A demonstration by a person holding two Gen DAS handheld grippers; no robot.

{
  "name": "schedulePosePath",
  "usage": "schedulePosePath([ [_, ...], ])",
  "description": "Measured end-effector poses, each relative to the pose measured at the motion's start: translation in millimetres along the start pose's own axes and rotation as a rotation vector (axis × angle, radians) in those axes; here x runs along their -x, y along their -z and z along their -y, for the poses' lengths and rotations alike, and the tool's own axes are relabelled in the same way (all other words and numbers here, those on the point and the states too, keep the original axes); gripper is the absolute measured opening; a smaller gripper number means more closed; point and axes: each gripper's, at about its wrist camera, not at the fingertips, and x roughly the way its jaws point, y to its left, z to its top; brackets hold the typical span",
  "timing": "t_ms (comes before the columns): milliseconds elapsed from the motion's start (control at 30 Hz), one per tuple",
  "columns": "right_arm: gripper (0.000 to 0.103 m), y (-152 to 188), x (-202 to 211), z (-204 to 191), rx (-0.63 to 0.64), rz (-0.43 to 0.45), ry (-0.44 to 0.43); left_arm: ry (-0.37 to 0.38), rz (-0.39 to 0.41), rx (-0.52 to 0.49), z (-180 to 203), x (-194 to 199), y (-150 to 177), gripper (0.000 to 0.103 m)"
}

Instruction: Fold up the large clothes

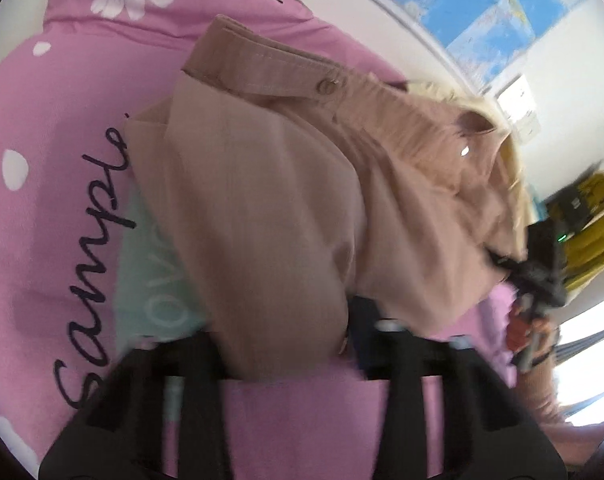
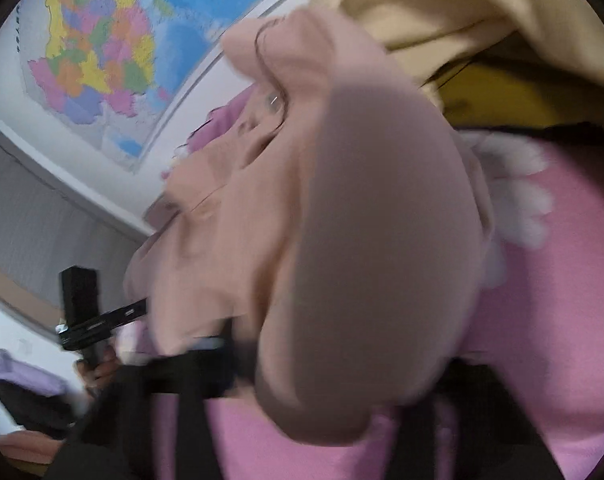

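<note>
A dusty-pink buttoned garment (image 1: pixel 285 184) hangs lifted above a pink bedsheet (image 1: pixel 49 128) printed with daisies and black script. My left gripper (image 1: pixel 289 360) is shut on a fold of the garment between its black fingers. The right gripper shows far right in the left wrist view (image 1: pixel 538 276), holding the garment's other end. In the right wrist view the garment (image 2: pixel 342 208) bulges close to the lens, and my right gripper (image 2: pixel 334 364) is shut on it. The left gripper (image 2: pixel 89 320) shows at lower left there.
A cream garment (image 2: pixel 442 4) and a yellow one (image 2: pixel 498 96) lie at the sheet's far edge. A mint patch (image 1: pixel 157 272) is printed on the sheet. A world map (image 2: pixel 113 52) hangs on the white wall.
</note>
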Motion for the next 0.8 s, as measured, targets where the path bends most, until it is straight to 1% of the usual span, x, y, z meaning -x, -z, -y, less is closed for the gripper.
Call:
schedulePosePath([
  [67,0.02,3,8,-9,0.02,0.011,-0.018,0.022,0.017,0.012,2,10,-1,0.018],
  [133,0.017,10,25,-24,0.033,0.029,-0.063,0.04,0.027,-0.006,9,27,1,0.016],
  [200,0.016,22,50,-45,0.078,0.051,-0.107,0.073,0.045,-0.035,16,49,8,0.016],
  [267,0.016,36,69,-58,0.107,0.056,-0.125,0.098,0.052,-0.066,21,67,19,0.017],
  [333,0.017,54,82,-65,0.126,0.038,-0.127,0.129,0.03,-0.097,19,79,37,0.02],
  [367,0.023,65,84,-65,0.133,0.017,-0.098,0.105,0.01,-0.12,17,79,46,0.027],
  [400,0.039,76,82,-60,0.127,-0.024,-0.058,0.053,-0.005,-0.132,15,77,53,0.035],
  [433,0.045,82,80,-53,0.116,-0.055,-0.007,-0.03,-0.025,-0.135,11,73,58,0.04],
  [467,0.053,89,77,-44,0.098,-0.081,0.091,-0.084,-0.042,-0.128,6,69,62,0.047],
  [500,0.061,92,76,-37,0.081,-0.096,0.148,-0.127,-0.064,-0.099,-4,66,64,0.05],
  [533,0.068,94,78,-28,0.052,-0.106,0.181,-0.129,-0.067,-0.076,-10,67,63,0.05],
  [567,0.079,93,89,-21,0.024,-0.076,0.217,-0.12,-0.049,-0.061,-13,73,61,0.051],
  [600,0.08,90,100,-20,0.021,-0.036,0.259,-0.133,-0.002,-0.062,-12,83,58,0.052],
  [633,0.08,85,110,-22,0.034,0.001,0.301,-0.168,0.047,-0.084,-8,93,56,0.053],
  [667,0.08,81,121,-27,0.057,0.052,0.343,-0.198,0.091,-0.115,-2,102,54,0.066],
  [700,0.08,75,130,-36,0.093,0.096,0.358,-0.209,0.128,-0.151,7,109,49,0.075],
  [733,0.08,71,132,-43,0.125,0.115,0.348,-0.208,0.151,-0.185,17,112,43,0.077],
  [767,0.08,64,130,-56,0.183,0.128,0.336,-0.211,0.156,-0.209,24,112,39,0.077],
  [800,0.08,57,121,-69,0.244,0.133,0.353,-0.219,0.15,-0.245,33,106,32,0.077],
])
